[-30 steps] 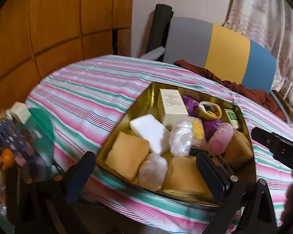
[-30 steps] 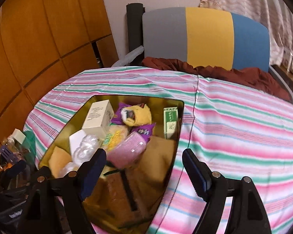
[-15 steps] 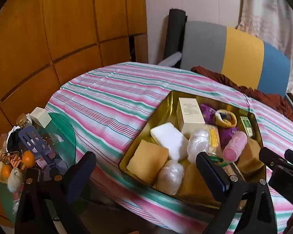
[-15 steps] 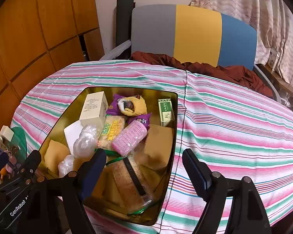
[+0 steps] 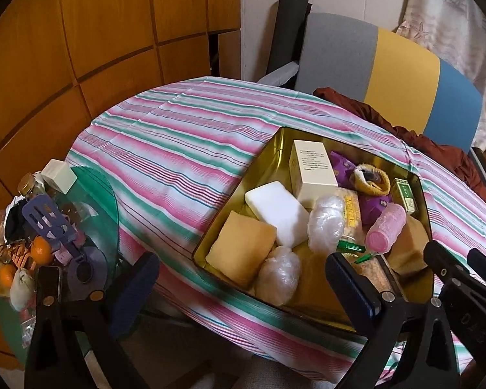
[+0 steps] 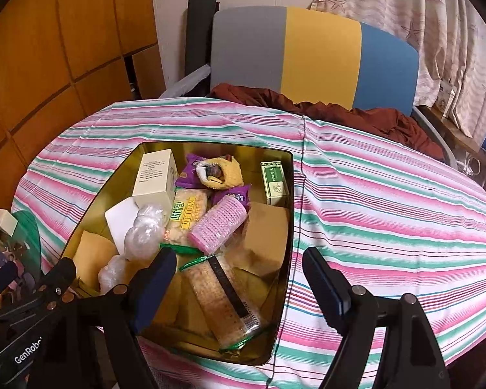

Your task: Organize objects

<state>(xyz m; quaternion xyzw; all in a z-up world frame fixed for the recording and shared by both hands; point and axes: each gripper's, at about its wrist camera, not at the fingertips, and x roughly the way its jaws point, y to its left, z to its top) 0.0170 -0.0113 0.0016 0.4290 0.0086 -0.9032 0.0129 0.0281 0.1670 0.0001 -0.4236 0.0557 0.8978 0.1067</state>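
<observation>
Tin [image 6: 285, 227]: gold, on the striped desk [image 6: 388, 201], crammed with packets, boxes and sponges. Cracker pack [image 6: 223, 295]: laid at the tin's near end, long axis running from the pink roller [image 6: 217, 223] toward the camera, directly below and between the right gripper [image 6: 239, 278] jaws. Right is judged nearer. Left gripper [image 5: 243, 278] is held off the tin's left corner. Both sets of jaws are spread wide, nothing grasped.

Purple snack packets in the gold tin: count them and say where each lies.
2 show. One purple packet lies under the yellow cloth, beside the cream box; another sits behind the pink roller. More may be buried.
</observation>
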